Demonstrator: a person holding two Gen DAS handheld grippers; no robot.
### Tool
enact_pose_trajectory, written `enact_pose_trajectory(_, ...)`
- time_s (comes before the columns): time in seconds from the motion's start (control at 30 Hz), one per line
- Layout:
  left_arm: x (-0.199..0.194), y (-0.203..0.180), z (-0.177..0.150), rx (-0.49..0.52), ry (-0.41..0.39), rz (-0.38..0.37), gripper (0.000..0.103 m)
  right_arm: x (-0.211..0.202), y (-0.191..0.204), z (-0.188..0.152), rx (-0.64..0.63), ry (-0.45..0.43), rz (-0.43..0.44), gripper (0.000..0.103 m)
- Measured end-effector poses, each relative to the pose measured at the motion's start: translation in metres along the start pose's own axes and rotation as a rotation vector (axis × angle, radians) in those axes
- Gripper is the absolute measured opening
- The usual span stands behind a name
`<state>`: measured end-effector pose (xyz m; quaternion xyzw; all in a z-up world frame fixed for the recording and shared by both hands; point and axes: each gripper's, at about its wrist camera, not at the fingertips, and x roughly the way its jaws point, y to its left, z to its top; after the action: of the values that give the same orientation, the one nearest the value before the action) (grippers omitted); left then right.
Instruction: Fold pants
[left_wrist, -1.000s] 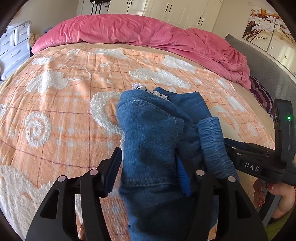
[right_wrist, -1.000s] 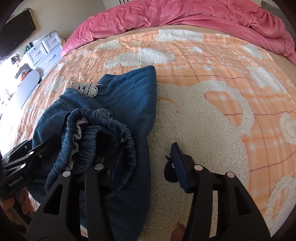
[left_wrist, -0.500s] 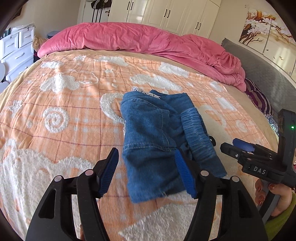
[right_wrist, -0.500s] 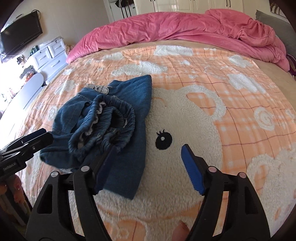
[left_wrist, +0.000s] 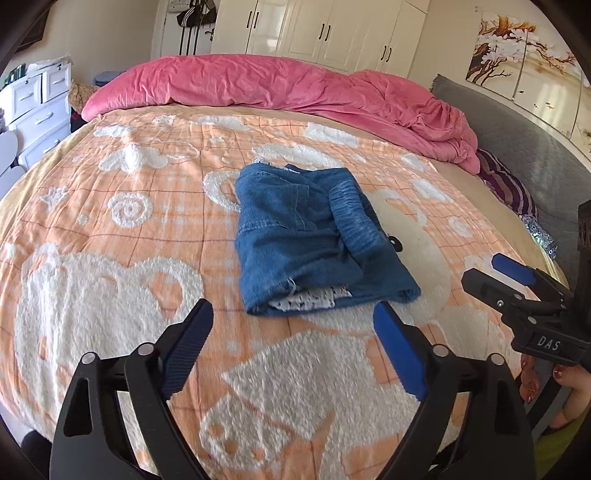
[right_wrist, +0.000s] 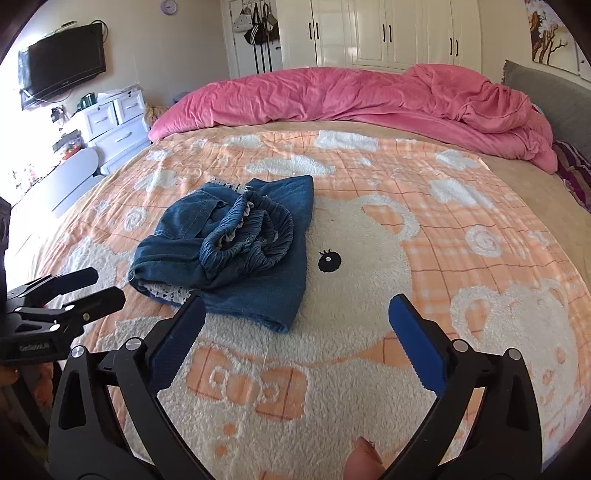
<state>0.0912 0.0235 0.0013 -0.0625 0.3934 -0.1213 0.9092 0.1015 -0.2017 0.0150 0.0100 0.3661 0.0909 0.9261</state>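
A: Item one, the pants (left_wrist: 306, 240)?

B: Blue denim, folded into a thick, roughly rectangular bundle. You will find it lying flat near the middle of the bed (left_wrist: 110, 229). Its long axis runs from near to far in your left wrist view, tilted slightly rightward at the near end. The gathered elastic waistband (right_wrist: 255, 230) sits bunched on top, ribbed and puckered; white lace trim shows at the near open edge and again at the far edge.

A: Item two, your left gripper (left_wrist: 293, 345)?

B: Black frame, blue ribbed pads. Its jaws are opening, spread wide, nothing between them; the bundle lies just beyond the tips.

A: Item three, your right gripper (right_wrist: 295, 338)?

B: Same build. Jaws opening, spread wide, empty; the pants lie just beyond and left of them.

A: Bedding?

B: Orange checked blanket (right_wrist: 461, 229) with fleecy white bear shapes; crumpled pink duvet (left_wrist: 295, 88) along the far edge.
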Motion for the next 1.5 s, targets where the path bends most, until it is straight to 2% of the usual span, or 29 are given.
enact_pose_trajectory(0.17, -0.012, -0.002, -0.010, -0.006, -0.011, 0.009, 0.096, -0.013, -0.001, -0.007, 0.009, -0.018, -0.013, 0.094)
enact_pose_trajectory(0.4, -0.022, -0.005, -0.019, 0.002, -0.026, 0.026, 0.098, -0.024, 0.000, -0.020, 0.024, -0.027, -0.001, 0.094)
enact_pose_trajectory(1.17, -0.043, -0.009, -0.049, 0.002, -0.056, 0.032, 0.099, -0.050, 0.007, -0.048, 0.020, -0.029, -0.010, 0.094)
enact_pose_trajectory(1.5, -0.041, -0.010, -0.062, -0.005, -0.044, 0.035, 0.099, -0.054, 0.007, -0.056, 0.028, -0.043, -0.013, 0.094)
